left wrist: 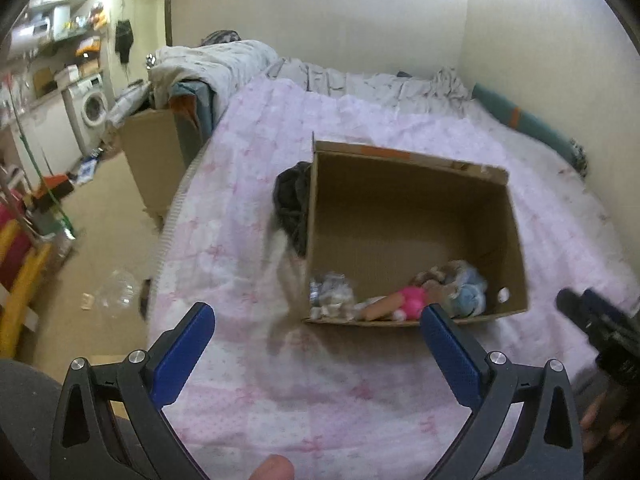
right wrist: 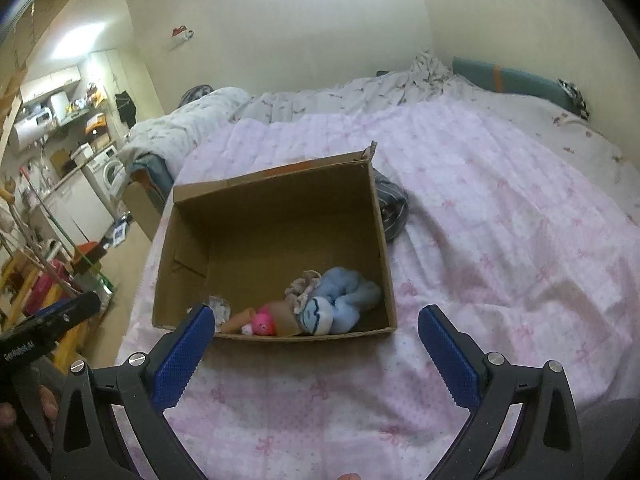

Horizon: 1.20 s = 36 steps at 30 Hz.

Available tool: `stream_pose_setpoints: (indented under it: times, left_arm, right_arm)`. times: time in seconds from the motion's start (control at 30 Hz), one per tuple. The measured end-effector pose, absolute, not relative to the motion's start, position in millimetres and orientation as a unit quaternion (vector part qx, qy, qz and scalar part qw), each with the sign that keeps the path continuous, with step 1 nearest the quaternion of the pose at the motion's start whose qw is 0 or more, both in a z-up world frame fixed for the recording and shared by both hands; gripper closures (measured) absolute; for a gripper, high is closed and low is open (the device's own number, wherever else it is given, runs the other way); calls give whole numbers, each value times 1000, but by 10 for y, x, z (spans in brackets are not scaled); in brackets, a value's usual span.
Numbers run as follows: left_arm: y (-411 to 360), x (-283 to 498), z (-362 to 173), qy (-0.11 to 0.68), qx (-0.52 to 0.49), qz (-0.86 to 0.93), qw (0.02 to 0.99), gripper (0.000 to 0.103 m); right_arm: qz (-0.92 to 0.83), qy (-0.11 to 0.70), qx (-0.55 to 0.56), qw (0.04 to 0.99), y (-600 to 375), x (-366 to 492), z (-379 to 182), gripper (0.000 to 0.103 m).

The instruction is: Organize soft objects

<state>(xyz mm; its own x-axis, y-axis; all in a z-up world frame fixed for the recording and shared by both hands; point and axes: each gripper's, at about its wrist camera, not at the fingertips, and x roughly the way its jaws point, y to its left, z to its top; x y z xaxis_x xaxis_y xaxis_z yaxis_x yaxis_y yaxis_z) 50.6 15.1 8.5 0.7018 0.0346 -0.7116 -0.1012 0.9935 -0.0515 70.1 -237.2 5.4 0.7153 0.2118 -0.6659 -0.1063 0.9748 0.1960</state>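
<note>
An open cardboard box (left wrist: 412,216) (right wrist: 276,216) stands on the pink quilted bed. Along its near wall lie soft toys: a pink doll (left wrist: 412,300) (right wrist: 264,322), a light blue plush (left wrist: 472,292) (right wrist: 344,300), a beige frilly toy (right wrist: 302,288) and a whitish crumpled bundle (left wrist: 332,296) (right wrist: 219,306). My left gripper (left wrist: 316,324) is open just short of the box's near edge, nothing between its blue pads. My right gripper (right wrist: 312,324) is open too, hovering before the same edge. A dark garment (left wrist: 292,204) (right wrist: 390,208) lies bunched against the box's outer side.
The pink bedspread (left wrist: 320,392) (right wrist: 500,248) spreads around the box. Rumpled white bedding (left wrist: 360,80) and a teal bolster (left wrist: 532,124) lie at the far end by the wall. A tall carton (left wrist: 152,160), washing machine (left wrist: 94,108) and floor clutter stand left of the bed.
</note>
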Motion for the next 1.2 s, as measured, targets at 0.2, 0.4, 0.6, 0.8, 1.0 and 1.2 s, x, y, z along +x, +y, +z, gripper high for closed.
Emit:
stream_pose_setpoints:
  times: [0.2,0.4,0.6,0.8,1.0,1.2]
  left_arm:
    - [149,454,64,372,-47,46,926,1]
    - [178,495,54,374,-58,37,925,1]
    - [158,499,49,375,-56,32,925,1]
    - [133,514,13,382,-49,30,923,1]
    - [126,521,-3,382,-50,26,922,1]
    - [129,522,-8,382,-50,26,922,1]
  right_arm:
    - [89,366,62,924,-2327,709,21,0]
    - [89,373,45,922,-2275,724,-17,0]
    - [89,381,36,920,-2231,727,-60,0]
    - [88,386,38,918,-2228,729,-64,0]
    - [85,389,39,916,-2227,739,-77,0]
    - [84,390,38,916,-2220,737,-74,0]
